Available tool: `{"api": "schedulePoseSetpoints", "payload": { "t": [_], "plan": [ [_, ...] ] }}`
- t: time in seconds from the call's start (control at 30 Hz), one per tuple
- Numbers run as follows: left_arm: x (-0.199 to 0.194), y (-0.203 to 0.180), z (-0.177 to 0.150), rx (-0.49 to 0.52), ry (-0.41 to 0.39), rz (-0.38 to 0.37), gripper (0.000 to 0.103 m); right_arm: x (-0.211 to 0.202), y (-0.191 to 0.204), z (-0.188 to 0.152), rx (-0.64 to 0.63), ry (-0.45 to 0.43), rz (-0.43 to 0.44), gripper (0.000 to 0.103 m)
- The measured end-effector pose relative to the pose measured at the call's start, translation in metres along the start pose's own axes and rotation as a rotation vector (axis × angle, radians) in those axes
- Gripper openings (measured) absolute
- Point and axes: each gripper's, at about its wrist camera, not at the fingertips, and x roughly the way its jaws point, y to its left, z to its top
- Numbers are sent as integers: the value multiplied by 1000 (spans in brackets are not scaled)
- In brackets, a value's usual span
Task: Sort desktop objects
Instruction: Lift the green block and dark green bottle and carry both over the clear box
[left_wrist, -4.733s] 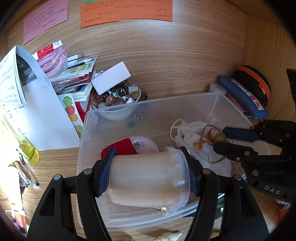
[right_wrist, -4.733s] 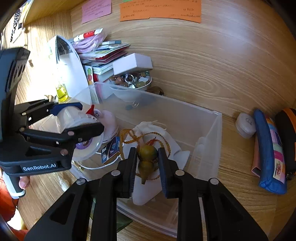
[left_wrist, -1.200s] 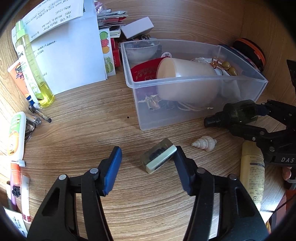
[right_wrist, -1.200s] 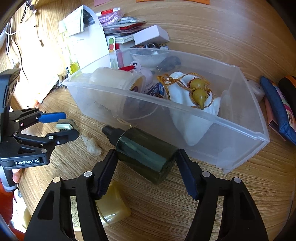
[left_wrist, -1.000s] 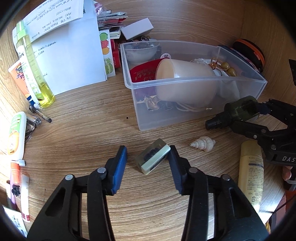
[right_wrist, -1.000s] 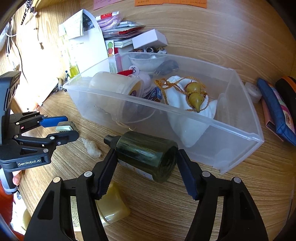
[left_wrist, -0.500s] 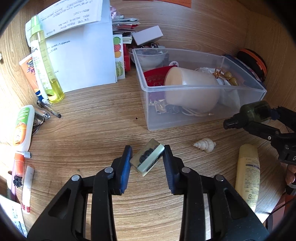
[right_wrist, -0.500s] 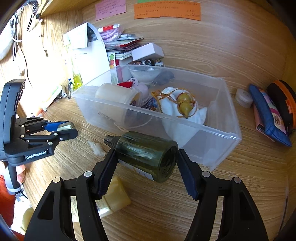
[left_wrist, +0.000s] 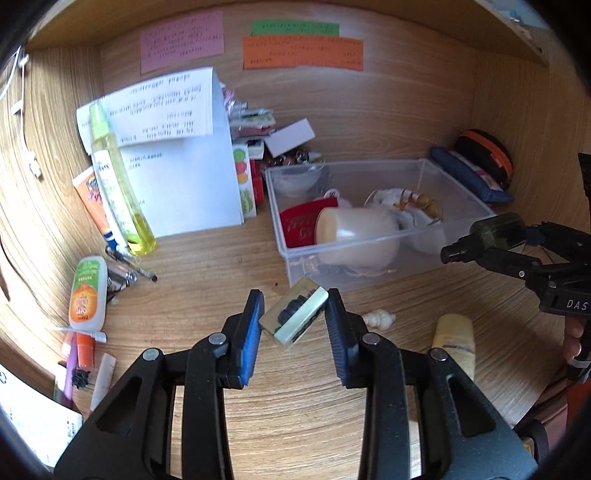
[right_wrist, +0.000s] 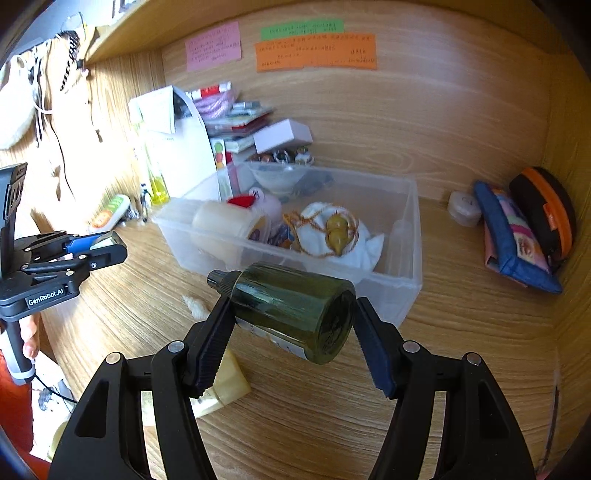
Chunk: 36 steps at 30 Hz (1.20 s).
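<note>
A: The left hand-held gripper (left_wrist: 293, 320) pinches a small clear rectangular block with a dark inlay (left_wrist: 294, 318), above the worktop's (left_wrist: 207, 273) front edge.

B: It should clear the transparent plastic bin's (left_wrist: 280, 240) wall first. The right hand-held gripper (right_wrist: 291, 325) clamps a dark green glass bottle (right_wrist: 295, 308) sideways; that should go in level.

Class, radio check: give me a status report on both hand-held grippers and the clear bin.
Left hand-held gripper shut on small block. Right hand-held gripper shut on green bottle, lifted. Clear bin ahead, already crowded. Seashell on desk.
</note>
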Motion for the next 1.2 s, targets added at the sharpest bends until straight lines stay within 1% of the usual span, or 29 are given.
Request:
{"api": "schedulePoseSetpoints", "payload": {
  "t": [0.33, 0.53, 0.67, 0.73, 0.87, 0.97, 1.13, 1.2],
  "plan": [
    [-13, -12, 23, 26, -58, -10, 33, -21, 6, 19, -27, -79, 16, 62],
    [-10, -12, 40, 29, -80, -22, 33, -32, 2, 27, -31, -113, 11, 62],
    [-1, -9, 49, 12, -73, -50, 33, -34, -2, 32, -31, -124, 1, 62],
    [5, -7, 54, 0, -63, -77, 33, -34, -5, 36, -32, -128, -7, 62],
    [16, -3, 65, -15, -55, -91, 33, -30, -12, 44, -29, -132, -11, 62],
    [26, -1, 73, -26, -48, -101, 33, -24, -17, 50, -23, -128, -8, 62],
    [46, 5, 86, -67, -13, -156, 33, -9, -27, 63, -12, -117, -10, 62],
    [52, 8, 91, -81, -6, -156, 33, -1, -30, 69, -11, -109, -9, 62]
  ]
}}
